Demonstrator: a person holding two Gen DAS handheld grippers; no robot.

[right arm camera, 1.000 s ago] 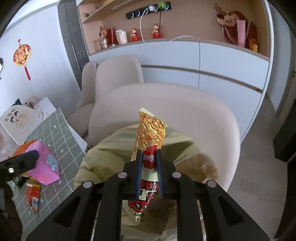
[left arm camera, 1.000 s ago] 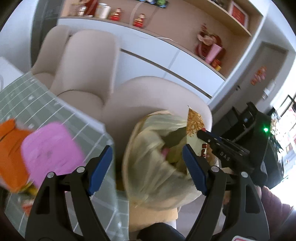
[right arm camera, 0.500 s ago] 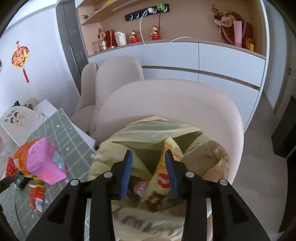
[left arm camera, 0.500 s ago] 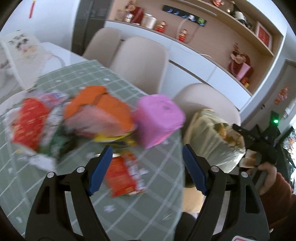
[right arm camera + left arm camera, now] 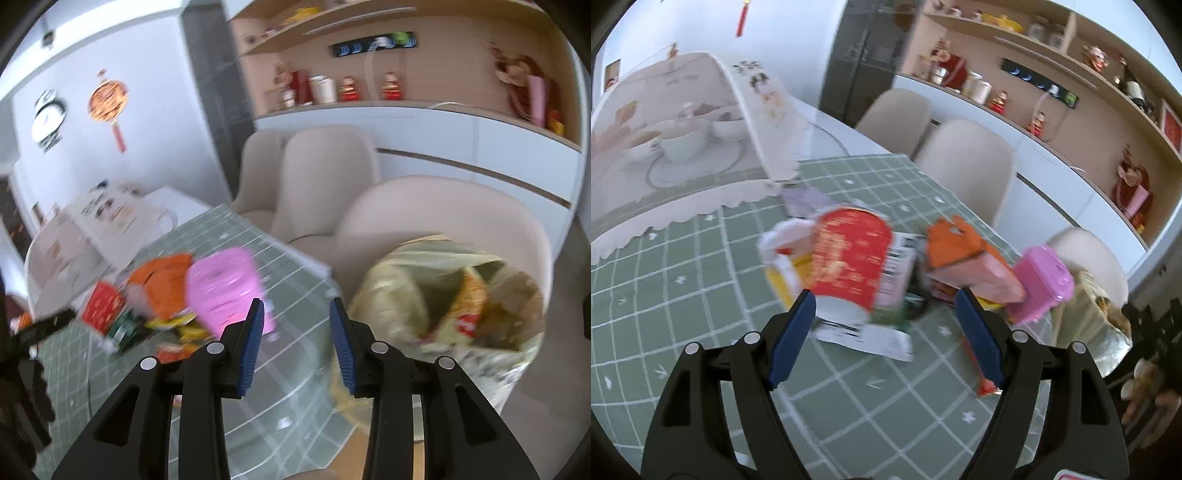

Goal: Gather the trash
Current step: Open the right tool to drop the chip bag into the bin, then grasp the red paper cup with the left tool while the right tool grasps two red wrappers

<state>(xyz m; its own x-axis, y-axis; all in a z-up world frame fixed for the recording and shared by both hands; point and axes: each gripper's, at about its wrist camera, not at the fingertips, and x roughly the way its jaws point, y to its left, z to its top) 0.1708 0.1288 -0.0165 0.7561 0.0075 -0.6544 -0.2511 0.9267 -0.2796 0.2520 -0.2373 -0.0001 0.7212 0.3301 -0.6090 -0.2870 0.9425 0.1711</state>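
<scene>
A heap of trash lies on the green checked tablecloth (image 5: pixel 701 295): a red paper tub (image 5: pixel 849 258) on its side, an orange carton (image 5: pixel 955 243), a pink box (image 5: pixel 1043 284) and a white slip (image 5: pixel 864 336). My left gripper (image 5: pixel 884 295) is open just above the near side of the tub, holding nothing. Off the table's edge, a yellowish trash bag (image 5: pixel 443 295) stands open on a chair, with a noodle wrapper (image 5: pixel 469 299) inside it. My right gripper (image 5: pixel 296 302) is open and empty, between the pink box (image 5: pixel 221 284) and the bag.
A mesh food cover (image 5: pixel 676 122) over white bowls takes up the far left of the table. Beige chairs (image 5: pixel 964 162) line the far edge, with white cabinets and shelves behind them. A person's hand (image 5: pixel 1145 402) shows at the right edge of the left wrist view.
The right gripper let the noodle wrapper go into the bag, opened, and swung left toward the table. The left gripper swept from the bag across to the trash heap.
</scene>
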